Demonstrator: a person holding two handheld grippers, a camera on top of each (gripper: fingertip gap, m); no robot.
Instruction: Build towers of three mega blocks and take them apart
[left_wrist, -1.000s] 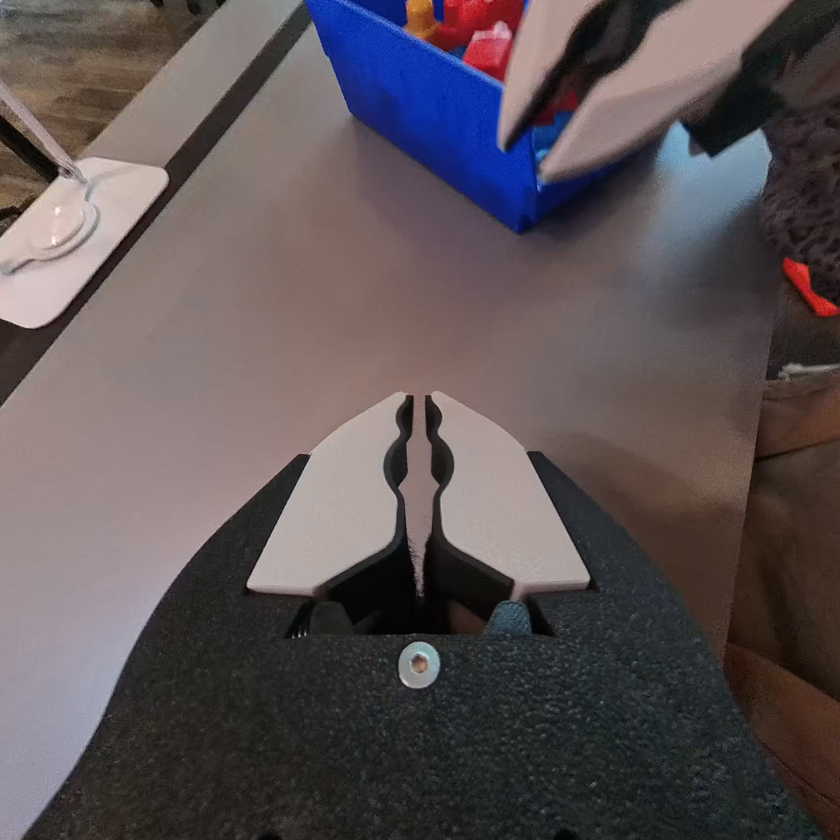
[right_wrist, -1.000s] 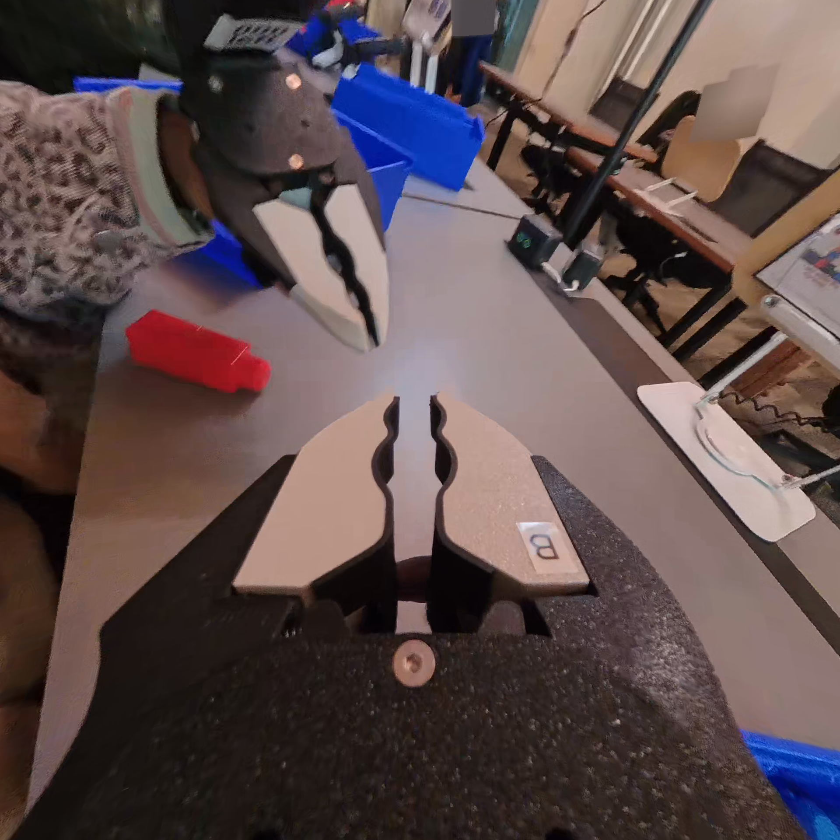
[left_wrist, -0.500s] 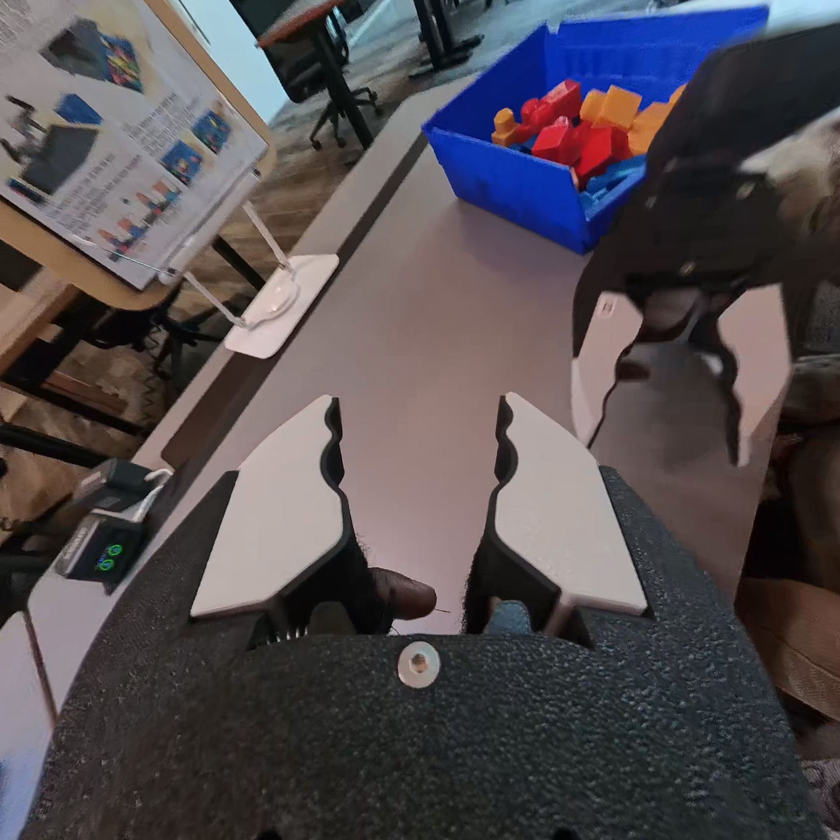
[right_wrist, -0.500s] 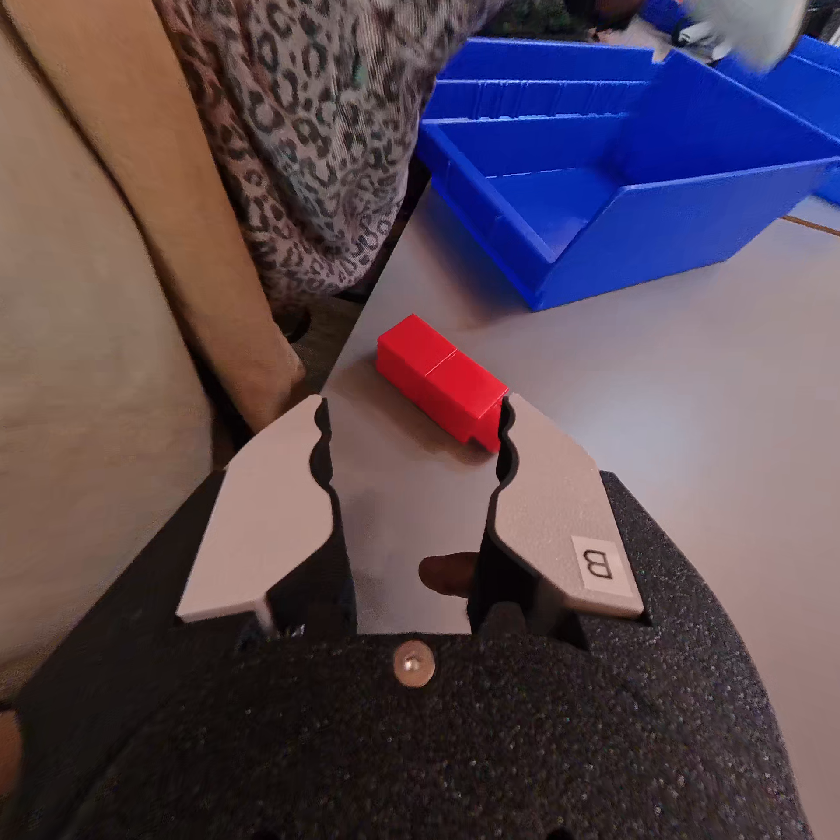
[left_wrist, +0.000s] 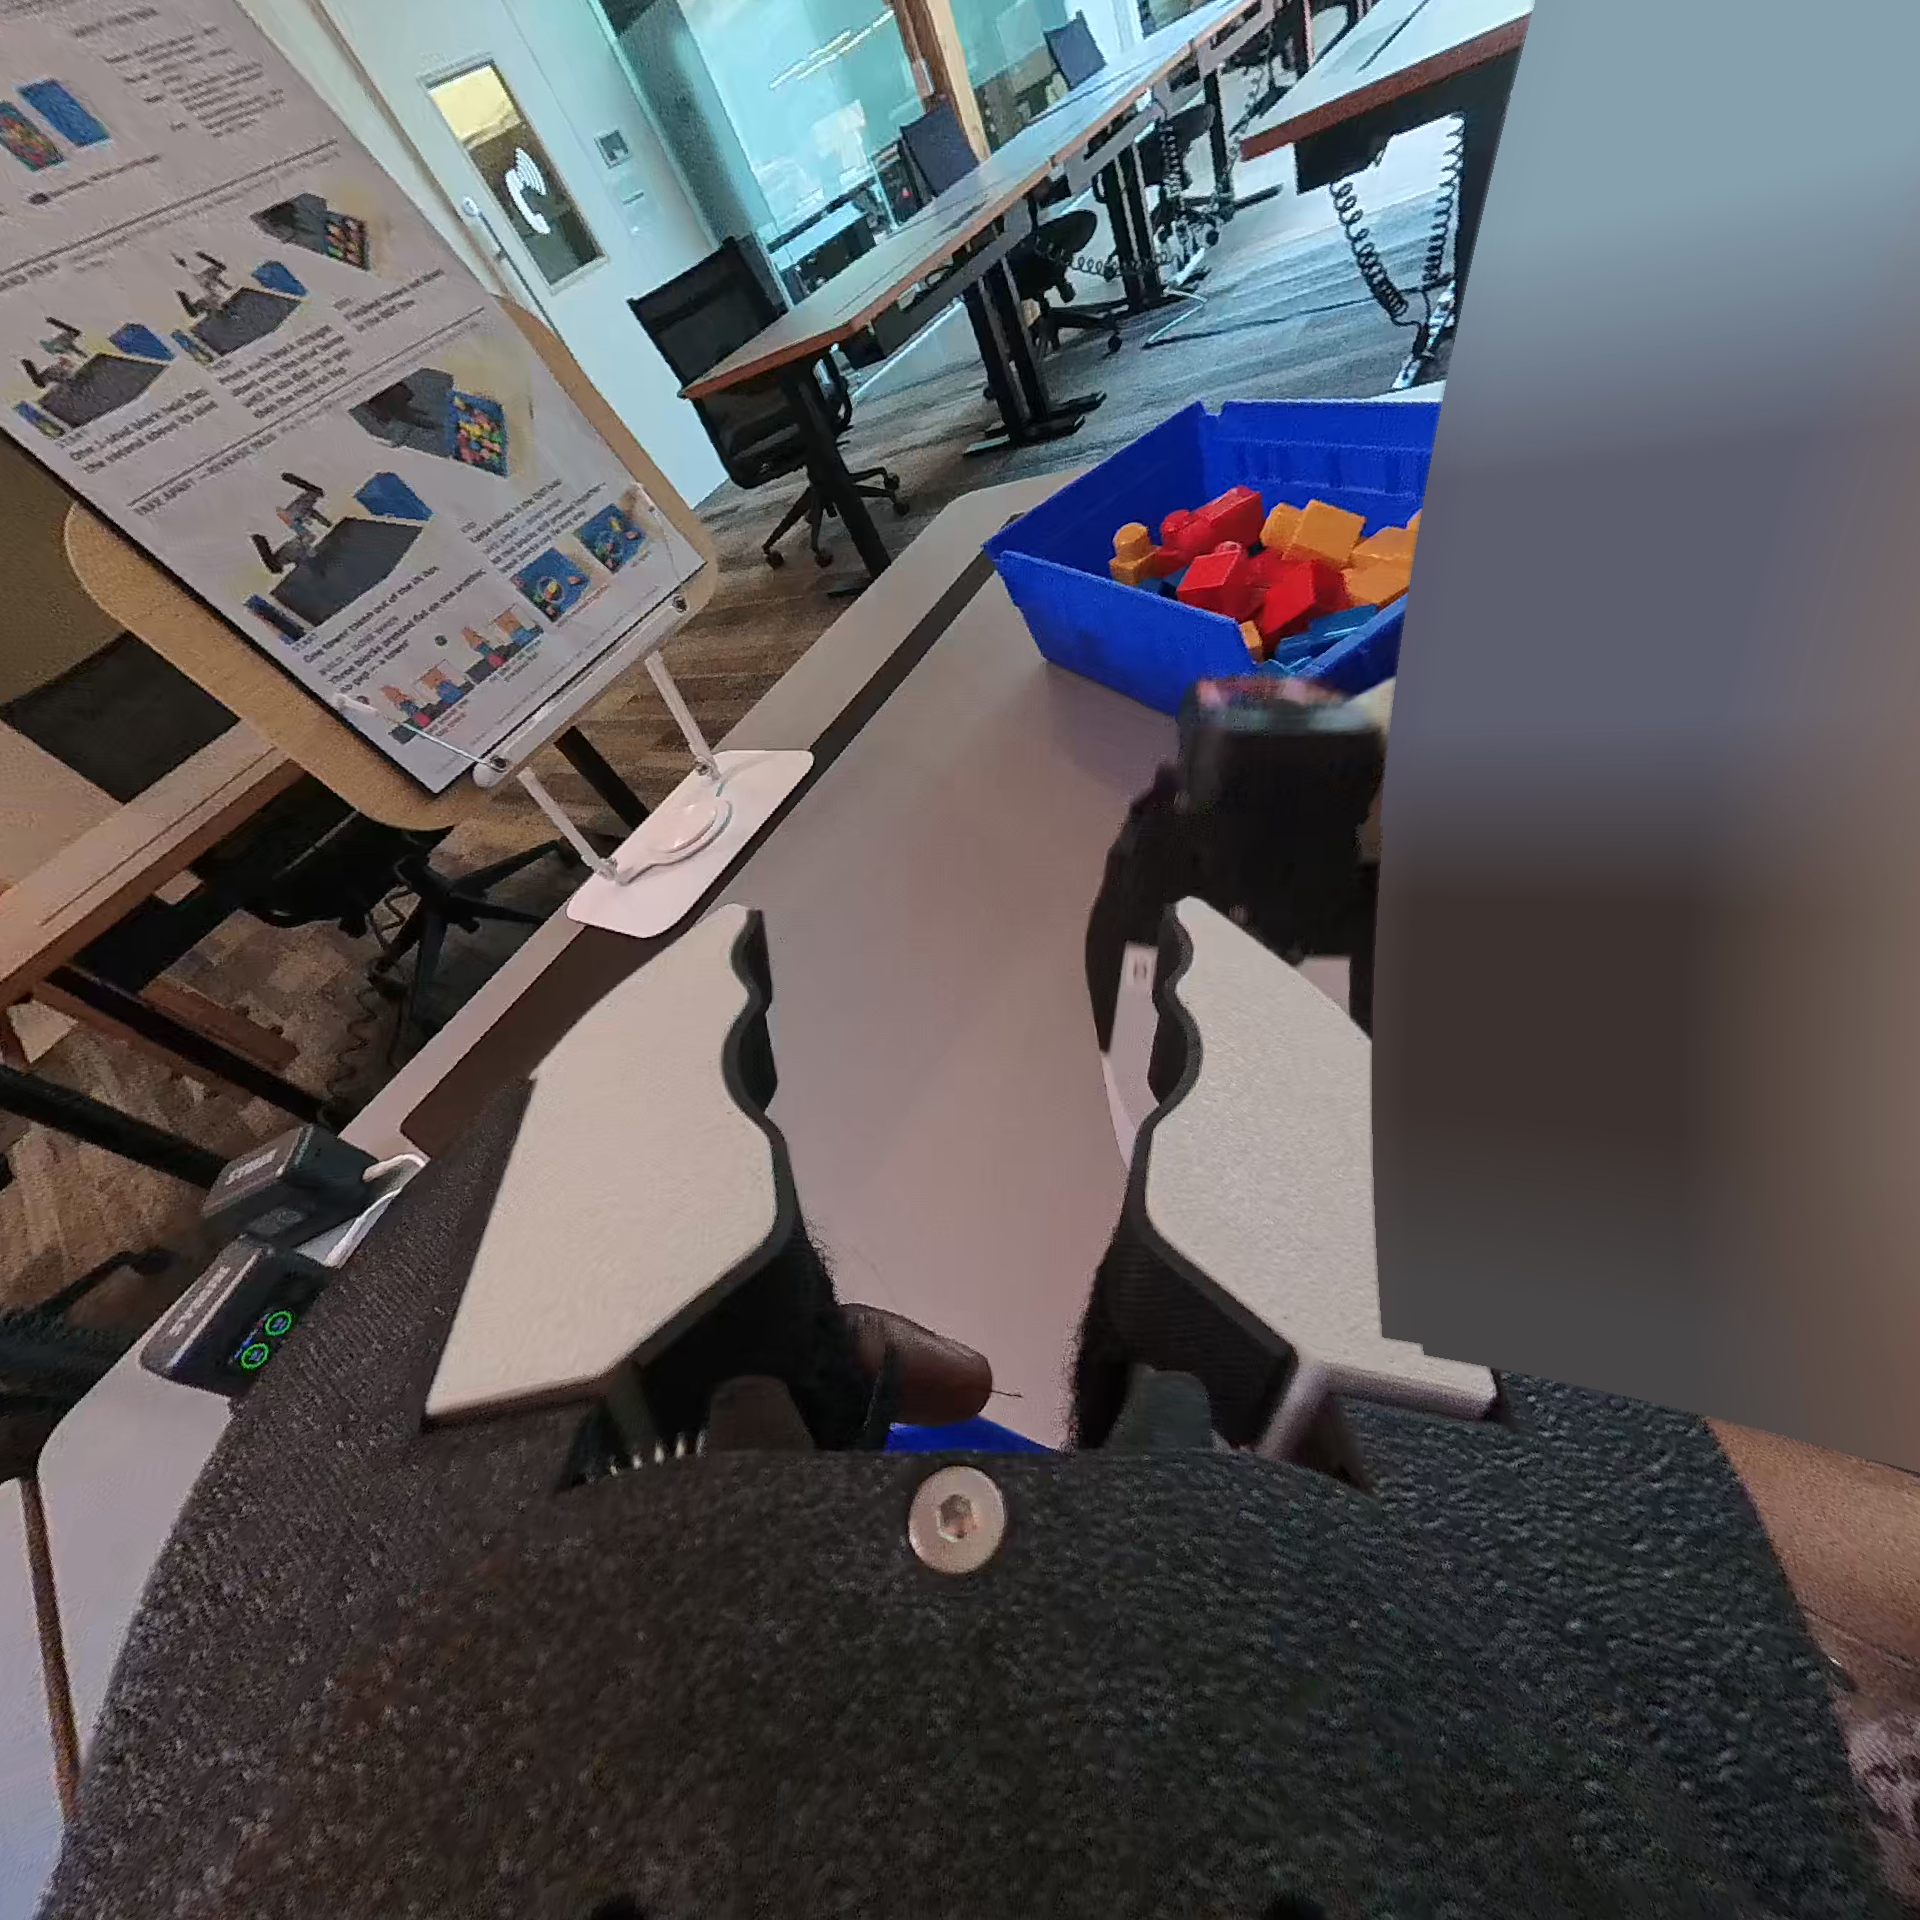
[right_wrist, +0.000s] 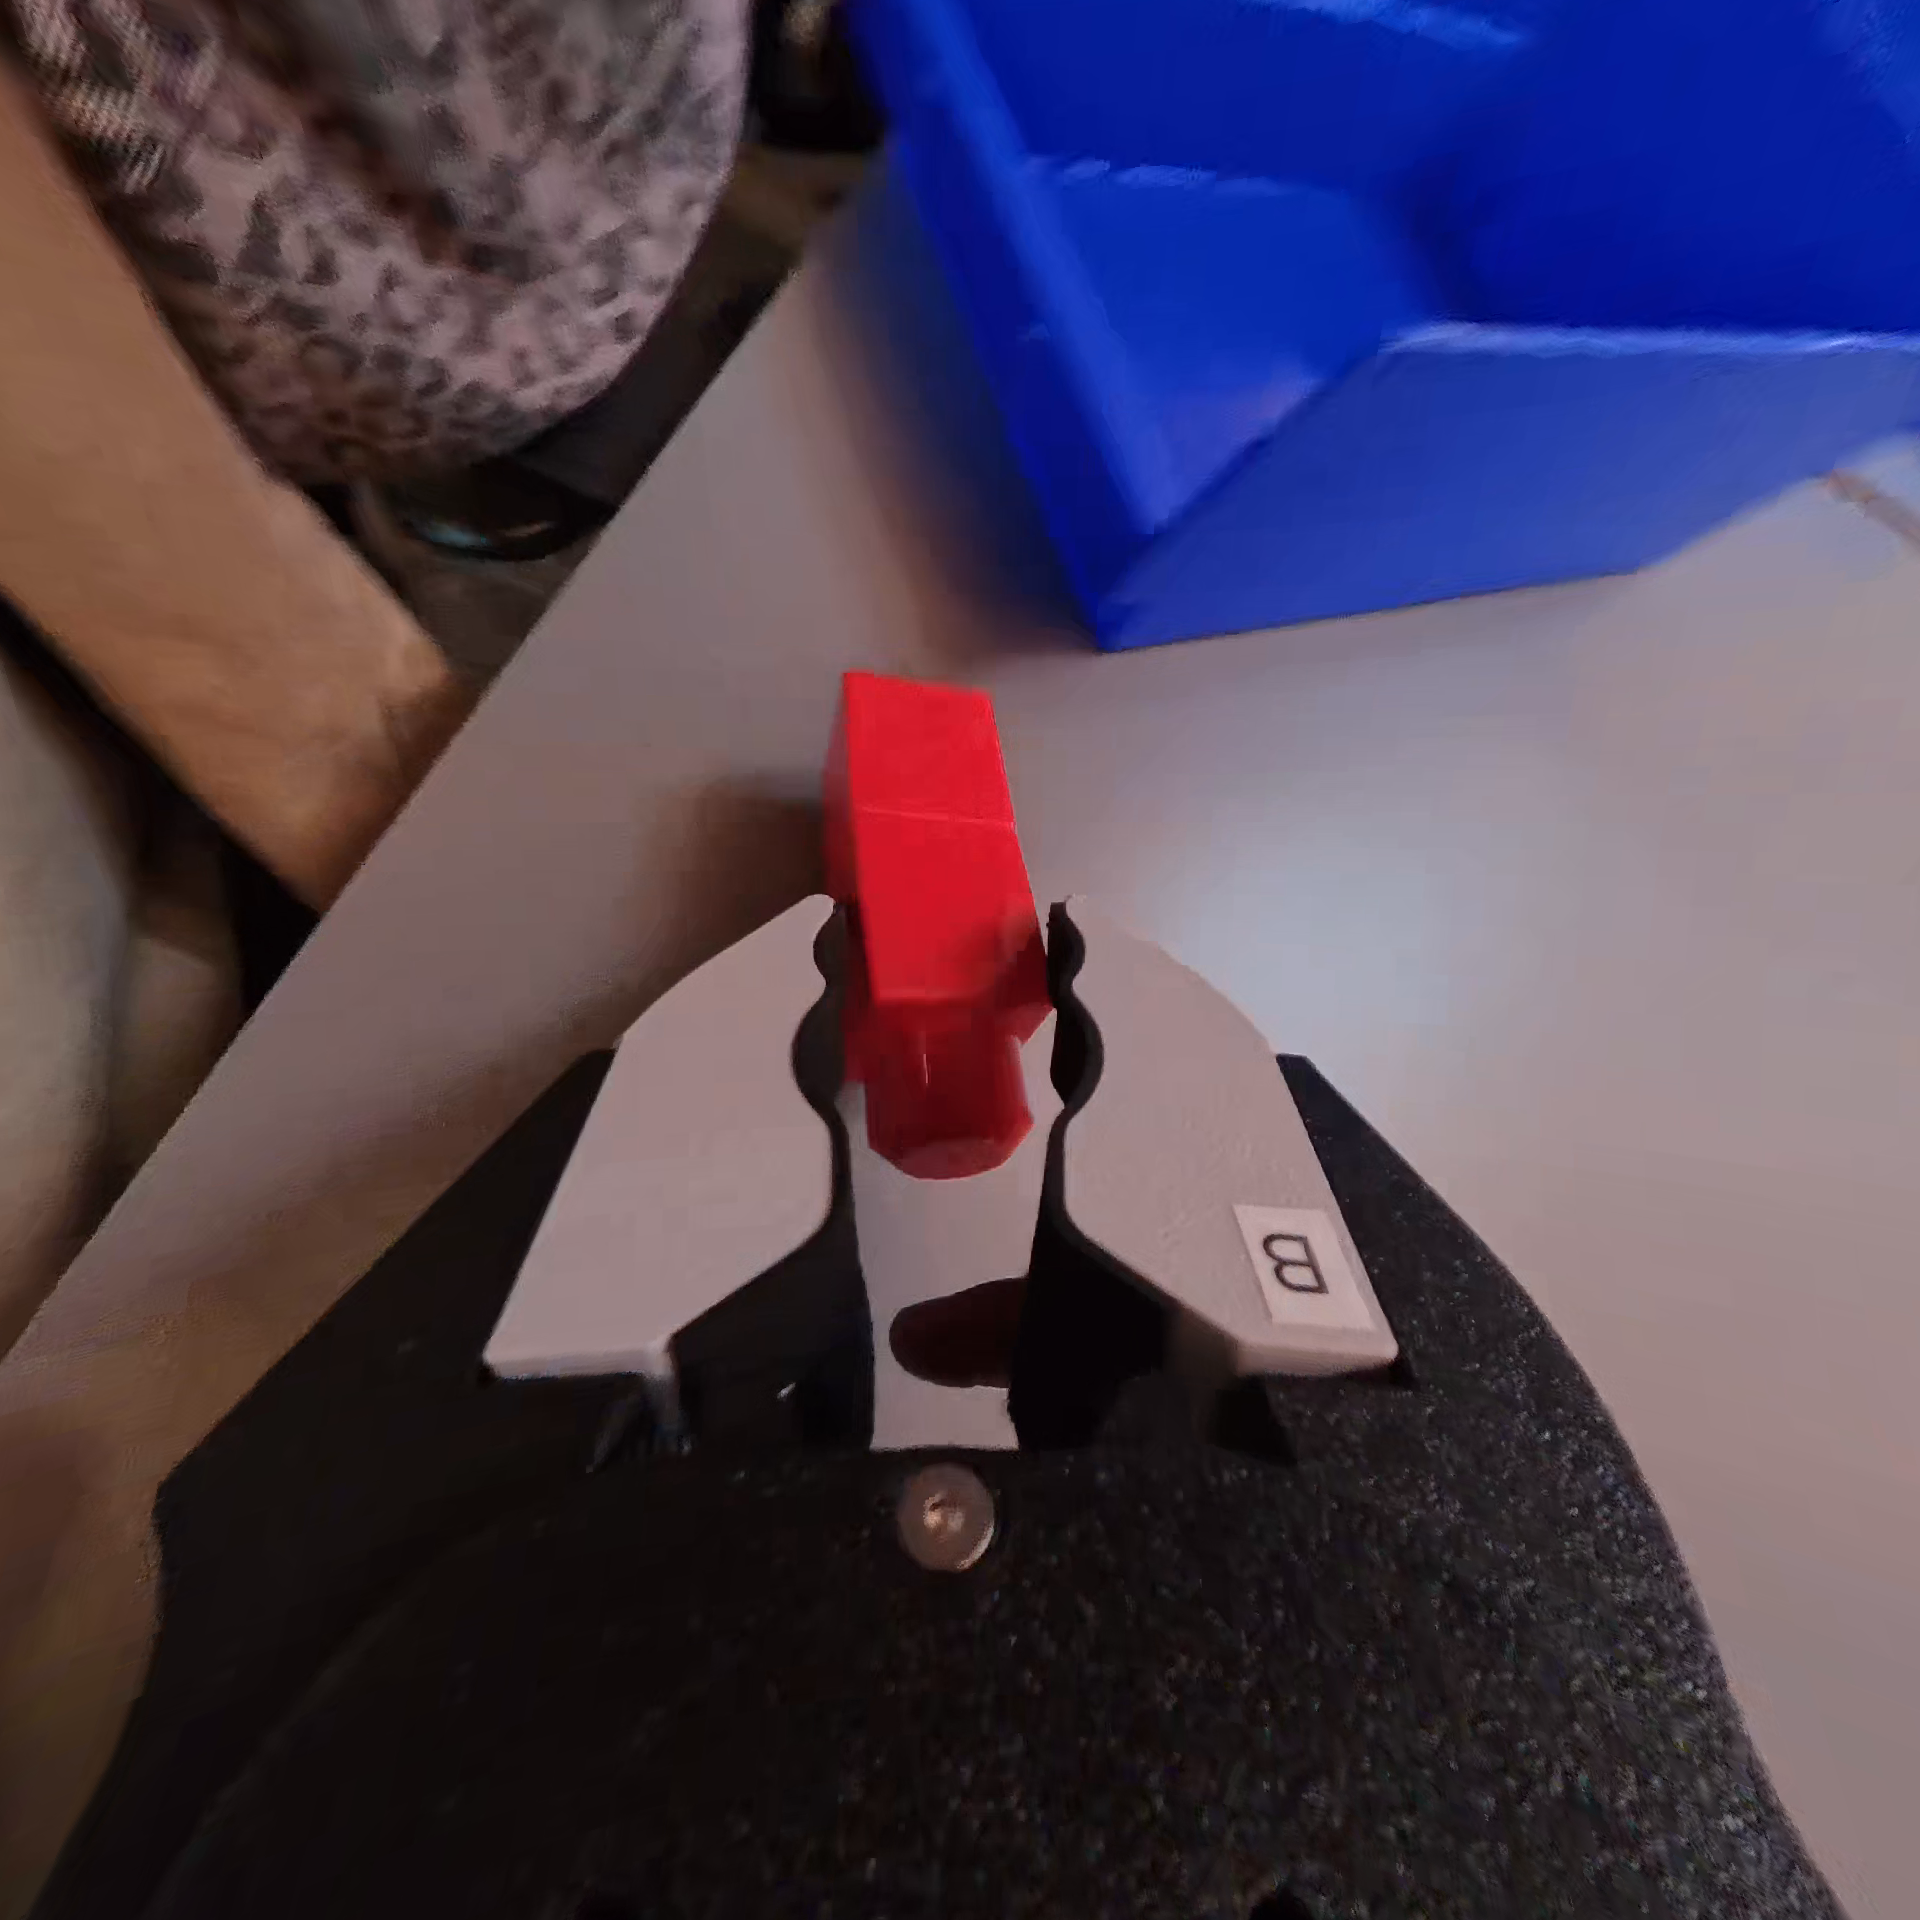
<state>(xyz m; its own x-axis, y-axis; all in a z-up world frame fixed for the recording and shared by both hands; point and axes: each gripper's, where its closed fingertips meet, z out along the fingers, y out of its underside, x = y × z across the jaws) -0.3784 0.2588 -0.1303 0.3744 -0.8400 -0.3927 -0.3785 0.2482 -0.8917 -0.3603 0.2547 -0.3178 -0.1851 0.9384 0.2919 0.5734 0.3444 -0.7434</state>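
On the table (right_wrist: 1455, 831), fingers (right_wrist: 727, 1091) pinch red blocks (right_wrist: 925, 894).

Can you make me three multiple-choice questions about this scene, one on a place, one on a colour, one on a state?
1. Where do the loose plastic blocks lie?
A. in the blue plastic bin
B. on the floor
C. on a chair

2. What colour is the joined pair of plastic blocks at the right tongs?
A. yellow
B. red
C. green

3. How do the left tongs stand?
A. shut on a block
B. open, nothing between them
C. out of view

Answers:
1 A: the blue plastic bin holds the heap.
2 B: the joined pair of plastic blocks is red, between the right tongs.
3 B: only grey table shows between the left tongs.
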